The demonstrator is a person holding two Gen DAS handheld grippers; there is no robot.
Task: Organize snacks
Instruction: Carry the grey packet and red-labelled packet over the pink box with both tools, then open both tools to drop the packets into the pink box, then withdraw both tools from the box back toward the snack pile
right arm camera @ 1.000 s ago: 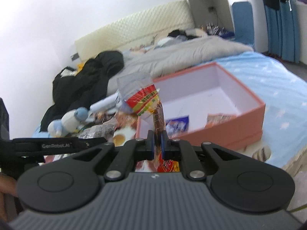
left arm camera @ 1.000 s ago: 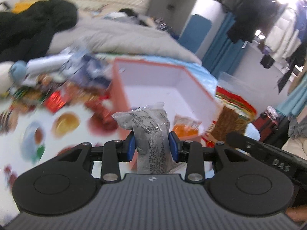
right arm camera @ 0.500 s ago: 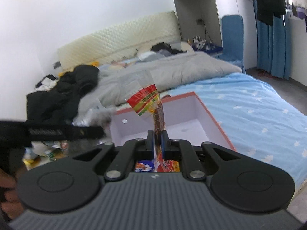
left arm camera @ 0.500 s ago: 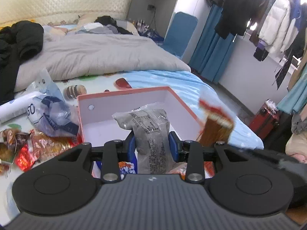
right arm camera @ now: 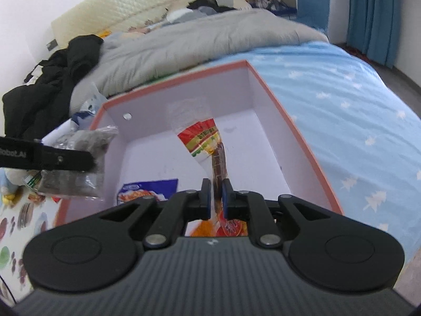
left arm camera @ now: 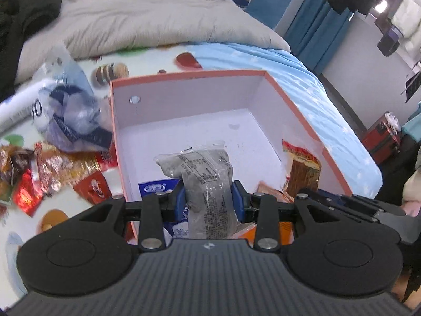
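A large open cardboard box [left arm camera: 294, 110], salmon-pink outside and white inside, is seen resting on the bed, with both grippers held above its near end. A blue-and-white flat snack packet [right arm camera: 150, 189] and an orange packet [left arm camera: 273, 192] are seen lying on the box floor at that near end.

A clear plastic bag of grey-black contents with a printed label [left arm camera: 208, 184] is held upright in the left gripper [left arm camera: 209, 200], whose blue-padded fingers [left arm camera: 238, 200] are pressed against both sides of it at a moderate width. A thin snack packet with a red, yellow and green top and a brown bar inside [right arm camera: 210, 147] stands between the narrow fingers of the right gripper [right arm camera: 216, 196]; these jaws are opening, and the pads are still seen against the packet.

The bed [right arm camera: 350, 100] is covered by a light-blue sheet with white marks and a rumpled grey duvet [left arm camera: 147, 18]. Black clothing [right arm camera: 52, 79] is piled near a cream padded headboard [right arm camera: 147, 2]. A heap of loose red and gold snack wrappers [left arm camera: 52, 168] lies left of the box, outside it, just beside a crumpled clear bag with blue print [left arm camera: 71, 115]. Blue curtains [left arm camera: 315, 21] are hung along the far wall.

Both grippers are angled downward toward the box interior.
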